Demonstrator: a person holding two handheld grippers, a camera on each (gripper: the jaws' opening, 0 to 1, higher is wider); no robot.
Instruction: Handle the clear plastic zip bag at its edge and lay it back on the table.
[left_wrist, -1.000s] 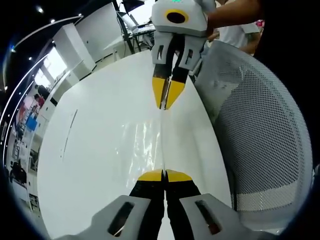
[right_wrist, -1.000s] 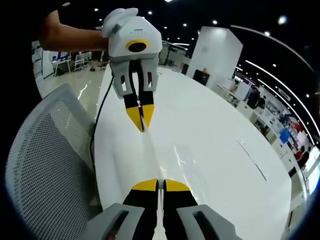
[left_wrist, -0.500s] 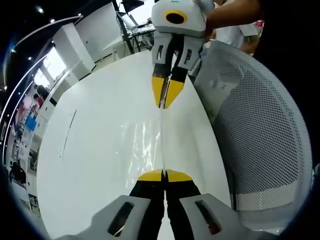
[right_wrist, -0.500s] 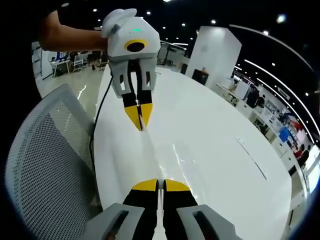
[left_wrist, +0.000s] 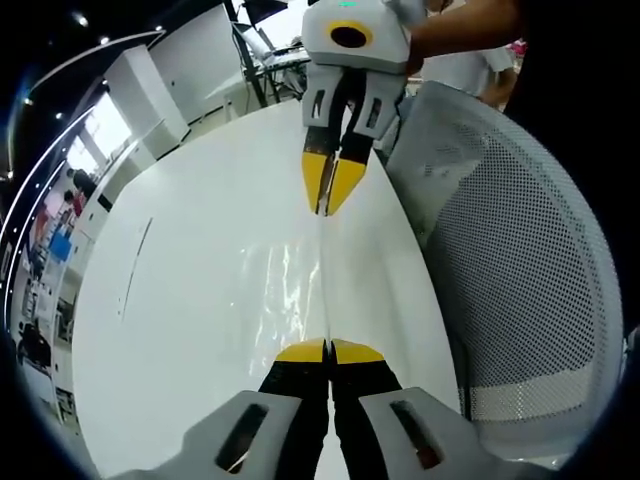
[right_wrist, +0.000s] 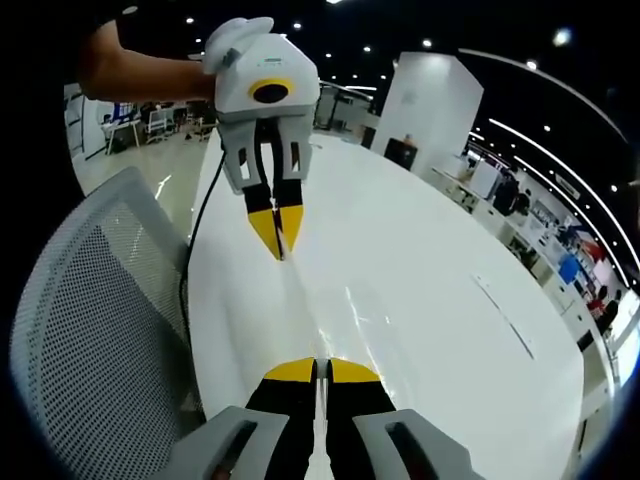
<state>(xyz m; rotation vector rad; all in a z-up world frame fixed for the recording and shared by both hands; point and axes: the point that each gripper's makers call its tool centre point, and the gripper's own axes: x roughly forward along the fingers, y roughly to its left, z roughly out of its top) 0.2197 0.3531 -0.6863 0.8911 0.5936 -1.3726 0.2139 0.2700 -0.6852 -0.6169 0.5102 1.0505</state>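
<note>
The clear plastic zip bag (left_wrist: 287, 292) is stretched between both grippers, its top edge running as a thin line from one to the other. Only glints and creases show it against the white table (left_wrist: 190, 300). In the left gripper view, my left gripper (left_wrist: 328, 346) is shut on the near end of that edge. My right gripper (left_wrist: 326, 208), held by a hand, is shut on the far end. From the right gripper view the right gripper (right_wrist: 320, 366) pinches the near end and the left gripper (right_wrist: 279, 252) the far end, the bag (right_wrist: 356, 322) between them. Whether the bag touches the table I cannot tell.
A grey mesh office chair (left_wrist: 520, 270) stands close along the table's edge, also seen as the chair (right_wrist: 90, 330) in the right gripper view. A black cable (right_wrist: 198, 240) runs down beside the table. A faint dark line (left_wrist: 133, 268) marks the table's surface. Office desks and people lie far behind.
Almost nothing: in each view the opposite gripper sits a touch higher. Both grippers stay shut on the bag's edge.
</note>
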